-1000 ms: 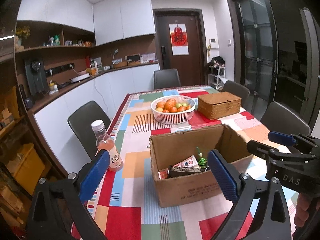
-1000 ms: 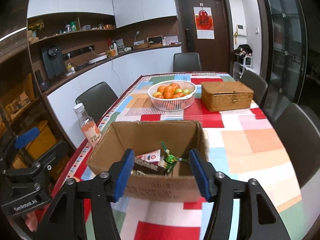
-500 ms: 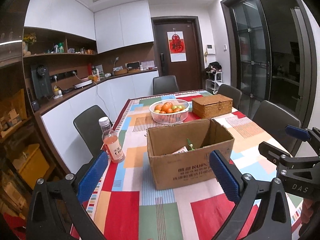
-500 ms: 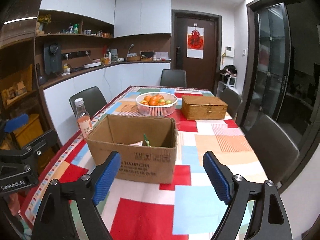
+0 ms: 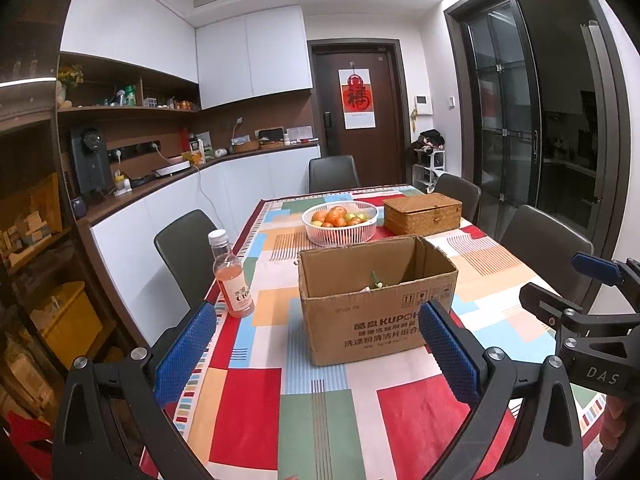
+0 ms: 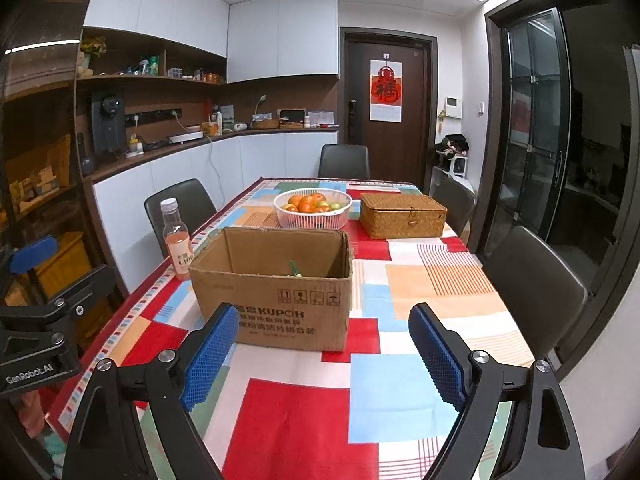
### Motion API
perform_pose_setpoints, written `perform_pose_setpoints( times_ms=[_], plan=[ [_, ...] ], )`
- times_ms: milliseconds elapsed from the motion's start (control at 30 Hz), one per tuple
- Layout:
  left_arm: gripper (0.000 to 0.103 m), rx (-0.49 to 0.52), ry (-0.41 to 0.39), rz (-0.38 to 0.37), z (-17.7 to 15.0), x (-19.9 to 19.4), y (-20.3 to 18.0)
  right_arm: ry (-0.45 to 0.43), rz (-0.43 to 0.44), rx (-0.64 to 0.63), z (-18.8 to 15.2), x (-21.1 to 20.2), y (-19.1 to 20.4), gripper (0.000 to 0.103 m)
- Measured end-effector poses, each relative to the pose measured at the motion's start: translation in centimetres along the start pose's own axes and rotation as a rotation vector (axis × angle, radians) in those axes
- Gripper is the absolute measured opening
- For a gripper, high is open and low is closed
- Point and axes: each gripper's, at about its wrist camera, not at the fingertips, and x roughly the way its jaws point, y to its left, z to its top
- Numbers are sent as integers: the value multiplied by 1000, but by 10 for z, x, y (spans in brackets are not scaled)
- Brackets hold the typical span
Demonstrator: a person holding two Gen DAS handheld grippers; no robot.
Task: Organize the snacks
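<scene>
Near the middle of the surface (image 6: pixel 304 412), the cardboard box (image 6: pixel 276 300) already holds snacks, only partly visible. Both the left gripper (image 5: pixel 316 352) and right gripper (image 6: pixel 324 352) stand apart, empty; the pink drink bottle (image 6: pixel 178 240) remains outside, left of the box.

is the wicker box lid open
No, the wicker box sits with its lid flat and shut, beside the white fruit basket.

Counts: table (image 6: pixel 400 392) is holding one cardboard box (image 6: pixel 276 300), one drink bottle (image 6: pixel 177 240), one white fruit basket (image 6: pixel 313 212), one wicker box (image 6: pixel 402 216). Four chairs (image 6: pixel 536 292) are showing around it. Two grippers are showing, left (image 5: pixel 316 354) and right (image 6: pixel 324 354).
</scene>
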Motion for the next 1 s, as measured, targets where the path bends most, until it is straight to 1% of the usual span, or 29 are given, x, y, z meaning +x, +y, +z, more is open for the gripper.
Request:
perform_pose_setpoints(
  times_ms=[333, 1000],
  plan=[
    [103, 6, -5, 5, -4, -10, 1, -16, 1, -4, -2, -11, 2, 88],
    [103, 5, 4, 6, -4, -14, 1, -17, -2, 1, -2, -12, 2, 88]
  ],
)
